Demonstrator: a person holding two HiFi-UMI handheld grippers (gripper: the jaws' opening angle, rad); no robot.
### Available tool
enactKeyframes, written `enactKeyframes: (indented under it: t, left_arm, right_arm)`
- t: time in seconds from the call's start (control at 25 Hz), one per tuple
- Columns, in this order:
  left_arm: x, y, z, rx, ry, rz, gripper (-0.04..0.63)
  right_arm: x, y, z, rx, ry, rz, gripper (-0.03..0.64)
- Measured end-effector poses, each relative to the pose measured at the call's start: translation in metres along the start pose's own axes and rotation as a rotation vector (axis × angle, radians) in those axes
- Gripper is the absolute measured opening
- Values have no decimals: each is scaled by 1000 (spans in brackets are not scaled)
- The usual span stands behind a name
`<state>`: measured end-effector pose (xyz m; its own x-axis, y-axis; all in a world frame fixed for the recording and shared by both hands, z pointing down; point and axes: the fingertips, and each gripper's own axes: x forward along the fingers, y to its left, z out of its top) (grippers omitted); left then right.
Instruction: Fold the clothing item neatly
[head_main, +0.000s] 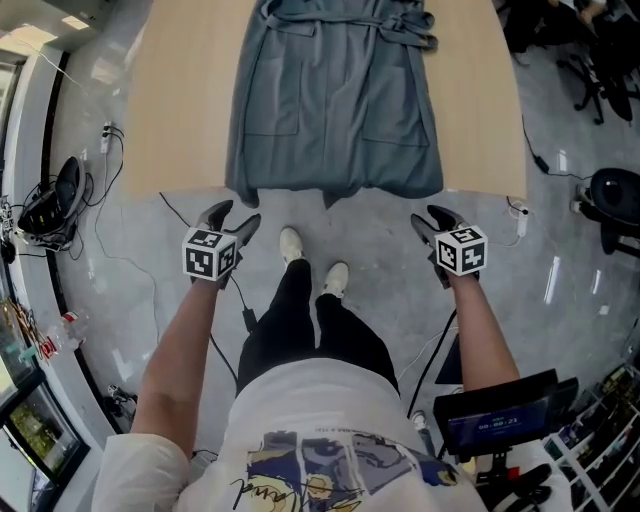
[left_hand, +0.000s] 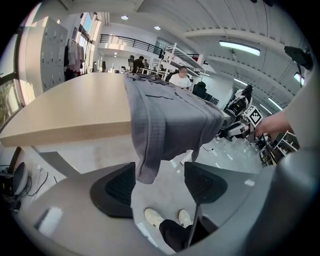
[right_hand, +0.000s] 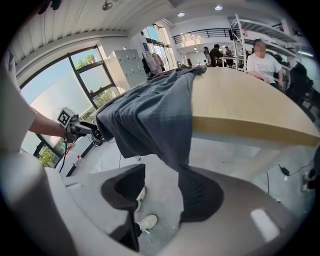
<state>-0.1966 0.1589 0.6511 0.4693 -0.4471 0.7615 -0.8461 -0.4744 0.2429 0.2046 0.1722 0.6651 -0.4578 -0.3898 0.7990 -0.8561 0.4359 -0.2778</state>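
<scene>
A grey robe (head_main: 335, 110) lies flat on the tabletop (head_main: 185, 120), its hem spilling over the near edge at 12 o'clock from the person. The left tongs (head_main: 233, 216) and right tongs (head_main: 431, 220) hang released below the hem's 7 and 5 o'clock corners, with cloth dangling between the jaws but not pinched. A clean fold likely needs both corners caught evenly, close to the edge, then carried away together.
</scene>
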Motion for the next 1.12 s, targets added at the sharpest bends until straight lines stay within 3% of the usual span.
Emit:
enactKeyframes:
  t: [0.2,0.48,0.76,1.0,1.12]
  left_arm:
    - [17,11,-2,-26,8,22,355]
    - [35,14,9,-63,-12,-22,380]
    - [43,20,19,-70,-4,-16,372]
    - [48,15,22,-52,-21,-29,244]
    - [47,12,22,-53,-30,-45,134]
  right_arm:
    - [22,-20,8,-9,-24,17,227]
    - [37,-43,16,68,-88,34,284]
    - [51,-28,25,-21,-73,99,285]
    - [55,-9,24,-38,-57,180,266]
    - [54,2,19,-37,-49,206,136]
